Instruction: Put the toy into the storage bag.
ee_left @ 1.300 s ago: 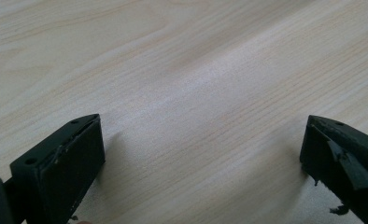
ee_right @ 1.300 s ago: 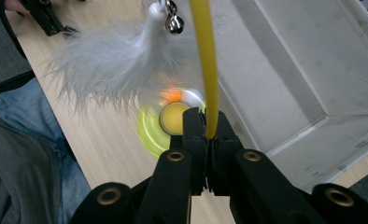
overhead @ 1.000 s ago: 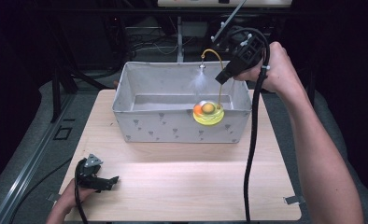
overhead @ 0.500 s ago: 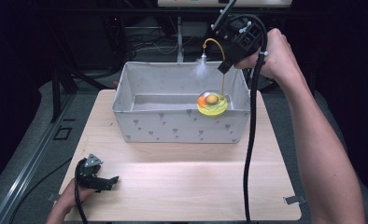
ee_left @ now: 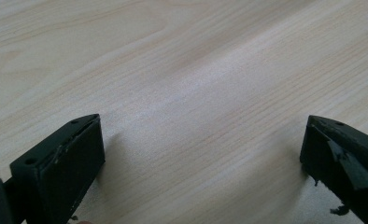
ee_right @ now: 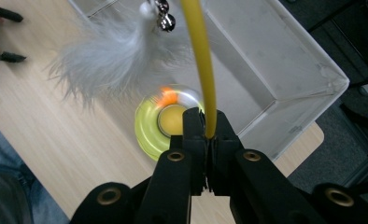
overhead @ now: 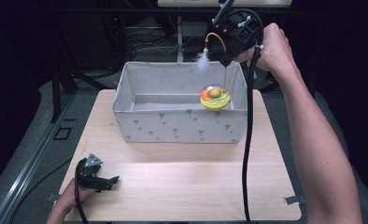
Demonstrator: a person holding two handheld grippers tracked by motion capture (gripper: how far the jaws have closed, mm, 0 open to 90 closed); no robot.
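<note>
The right hand-held gripper [overhead: 227, 57] is raised above the far right corner of the bin [overhead: 178, 126], clenched on a thin yellow wand [ee_right: 201, 70]. In the right gripper view its jaws press together on the wand, which runs up from them and curves over. A white feather [ee_right: 112, 56] with a small metal bell [ee_right: 162, 13] hangs from the wand's end; in the high view the feather [overhead: 201, 63] sits just above the bin's back wall. Below the gripper dangles a round yellow-green disc toy [overhead: 215, 97] with an orange and a yellow centre, in the air over the bin's right end, near its right wall and clear of its floor as far as can be told. The bin itself is a pale fabric box with small grey marks, standing on the far half of the wooden surface [overhead: 182, 186].

The left hand-held gripper [overhead: 113, 179] rests on the surface well in front of the bin, near the front left corner, held by a hand at the edge. Its jaws are released, spread wide with bare wood [ee_left: 196, 93] between them, grasping nothing.
</note>
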